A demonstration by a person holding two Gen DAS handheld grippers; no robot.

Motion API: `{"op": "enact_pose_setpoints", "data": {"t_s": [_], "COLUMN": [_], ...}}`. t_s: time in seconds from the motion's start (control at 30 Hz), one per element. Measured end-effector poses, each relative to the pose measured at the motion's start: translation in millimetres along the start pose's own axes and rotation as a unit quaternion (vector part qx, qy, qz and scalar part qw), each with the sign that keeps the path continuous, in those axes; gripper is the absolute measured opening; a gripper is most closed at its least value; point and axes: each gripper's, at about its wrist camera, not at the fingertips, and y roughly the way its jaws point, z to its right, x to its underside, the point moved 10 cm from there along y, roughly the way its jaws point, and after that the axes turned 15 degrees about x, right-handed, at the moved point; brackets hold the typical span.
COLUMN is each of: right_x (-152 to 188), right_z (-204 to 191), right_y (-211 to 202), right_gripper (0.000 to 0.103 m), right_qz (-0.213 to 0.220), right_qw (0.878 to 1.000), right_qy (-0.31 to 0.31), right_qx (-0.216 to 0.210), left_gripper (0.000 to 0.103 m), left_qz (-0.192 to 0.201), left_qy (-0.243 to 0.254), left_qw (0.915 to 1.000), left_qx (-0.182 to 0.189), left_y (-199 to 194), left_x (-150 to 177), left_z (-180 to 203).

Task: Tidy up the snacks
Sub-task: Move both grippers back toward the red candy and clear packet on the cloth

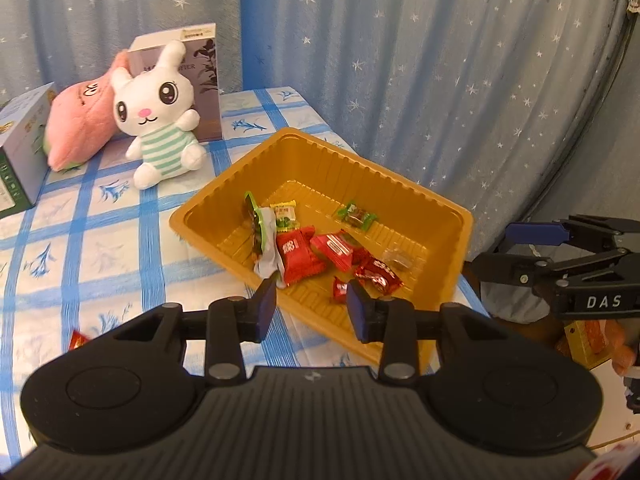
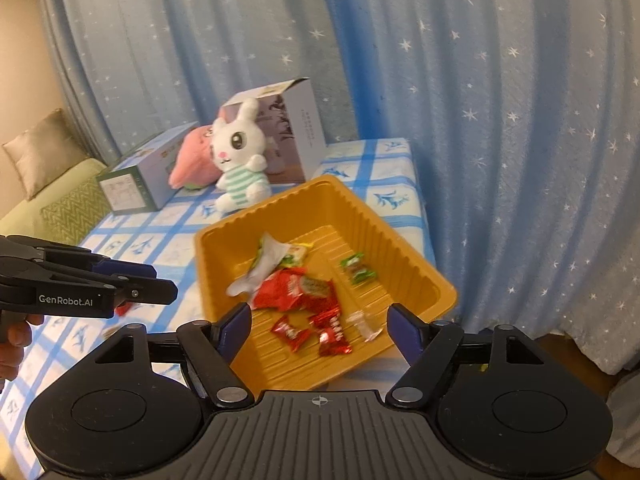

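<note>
both grippers, left [image 1: 311, 305] and right [image 2: 318, 326], hang empty with jaws apart above the snack-filled tray [image 1: 420, 196].

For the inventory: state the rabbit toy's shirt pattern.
Green and white stripes on the rabbit toy; clearest in the left wrist view.

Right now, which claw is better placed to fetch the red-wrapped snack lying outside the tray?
Left, probably. The red-wrapped snack lies on the checked cloth beside the open, empty left claw; the right claw hangs over the gold plastic tray.
</note>
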Motion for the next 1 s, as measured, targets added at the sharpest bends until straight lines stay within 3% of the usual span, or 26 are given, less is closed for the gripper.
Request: {"op": "enact_pose_setpoints", "data": {"t_s": [0.47, 1.0], "right_x": [39.1, 98.1], "right_z": [-45.7, -124.8], "right_y": [-41.6, -40.7], "right_gripper": [0.076, 0.076], "right_qz": [-0.019, -0.076], "right_qw": [0.998, 0.986], "right_qy": [-0.03, -0.094], "right_qx": [-0.044, -0.111], "left_gripper": [0.039, 0.039], "left_qz": [0.016, 0.012], "left_qy": [-0.05, -0.154], "left_qw": [0.9985, 0.9846], "left_qx": [-0.019, -0.083], "left_y": [-63.2, -119.5], "left_x": [63.3, 153.6], "left_z": [11.1, -37.9]}}
